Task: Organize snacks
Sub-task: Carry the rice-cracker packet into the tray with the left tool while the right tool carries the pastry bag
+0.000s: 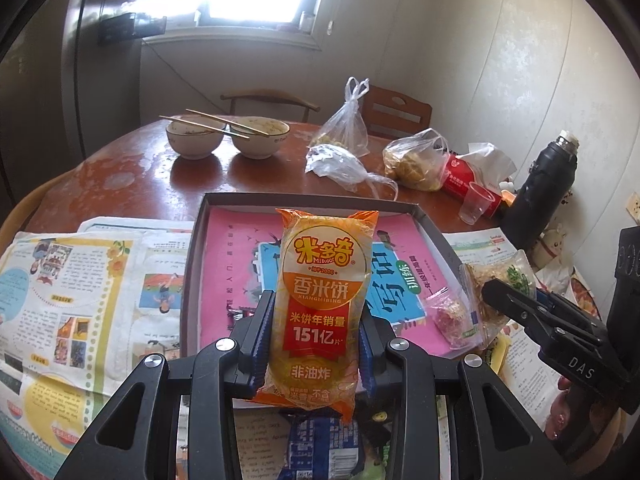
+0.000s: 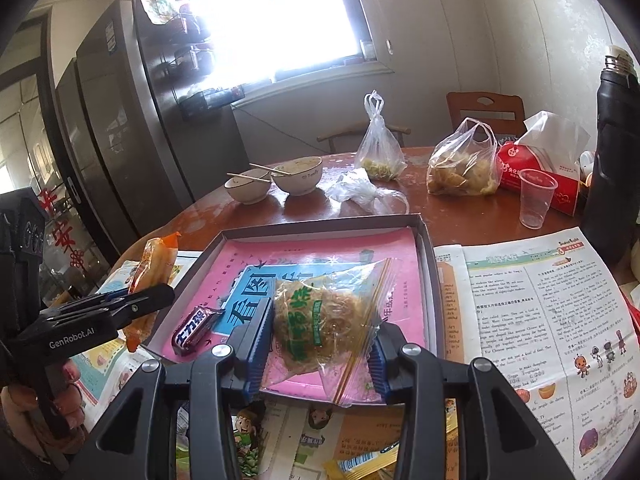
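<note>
We see a shallow dark box (image 2: pixel 428 264) on the round wooden worktop (image 2: pixel 460 224), its floor lined with a pink booklet (image 2: pixel 248 256). A dark chocolate bar (image 2: pixel 196 326) lies in the box near its left front corner. Behind the box stand two bowls (image 2: pixel 298 178) with chopsticks laid across them, tied plastic bags (image 2: pixel 464 166) of food, a clear plastic cup (image 2: pixel 536 198) and a red tissue pack (image 2: pixel 536 168). Newspapers (image 2: pixel 532 312) flank the box on both sides.

Our left tool (image 1: pixel 316 340) is clamped on an orange rice cracker packet (image 1: pixel 320 300), holding it upright above the box's front edge. Our right tool (image 2: pixel 320 348) grips a clear zip bag of dried noodles (image 2: pixel 328 316) by its lower part, raised over the front of the box. Both tools slope downward toward the box, the left one at the box's left side, the right one at its right. A hand (image 2: pixel 60 396) shows on the left tool's handle.
</note>
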Tool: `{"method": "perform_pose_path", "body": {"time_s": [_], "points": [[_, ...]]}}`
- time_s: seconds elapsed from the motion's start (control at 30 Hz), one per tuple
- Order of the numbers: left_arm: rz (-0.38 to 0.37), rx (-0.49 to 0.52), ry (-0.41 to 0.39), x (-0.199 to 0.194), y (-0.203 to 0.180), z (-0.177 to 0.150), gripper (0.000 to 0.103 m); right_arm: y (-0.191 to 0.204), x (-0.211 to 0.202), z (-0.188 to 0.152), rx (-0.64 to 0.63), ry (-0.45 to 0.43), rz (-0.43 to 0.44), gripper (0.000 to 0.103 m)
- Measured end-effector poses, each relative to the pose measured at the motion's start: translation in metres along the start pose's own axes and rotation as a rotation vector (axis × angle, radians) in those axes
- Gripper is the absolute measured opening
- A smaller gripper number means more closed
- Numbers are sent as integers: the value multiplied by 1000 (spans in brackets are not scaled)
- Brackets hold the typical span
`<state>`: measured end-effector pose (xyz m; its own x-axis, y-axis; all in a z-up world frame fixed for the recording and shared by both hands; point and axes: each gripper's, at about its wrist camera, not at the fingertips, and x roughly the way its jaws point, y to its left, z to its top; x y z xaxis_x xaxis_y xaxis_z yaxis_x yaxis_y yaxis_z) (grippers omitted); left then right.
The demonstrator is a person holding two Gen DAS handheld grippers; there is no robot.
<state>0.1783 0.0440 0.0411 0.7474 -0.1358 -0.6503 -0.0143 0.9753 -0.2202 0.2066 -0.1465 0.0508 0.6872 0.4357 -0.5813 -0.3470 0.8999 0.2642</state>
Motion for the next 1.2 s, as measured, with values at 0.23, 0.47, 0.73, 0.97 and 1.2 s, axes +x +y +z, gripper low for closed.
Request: {"method": "perform_pose_path", "body": {"time_s": [0.23,0.47,0.73,0.97,1.2], "points": [[-5,1,40,24,-4,-4,37,0,7,-1,-1,6,-8,43],[-5,-3,62,39,-2,-8,37,1,21,-6,-3,28,-16,43],[-5,7,93,56,-4,-13,37,4,40,-13,-20,66,-33,43],[-6,13,108,63,-5,-15,37,6,51,-18,-37,83,-59,43],[1,21,119,69,-5,-18,37,11,58,-23,-70,93,-75,43]]}}
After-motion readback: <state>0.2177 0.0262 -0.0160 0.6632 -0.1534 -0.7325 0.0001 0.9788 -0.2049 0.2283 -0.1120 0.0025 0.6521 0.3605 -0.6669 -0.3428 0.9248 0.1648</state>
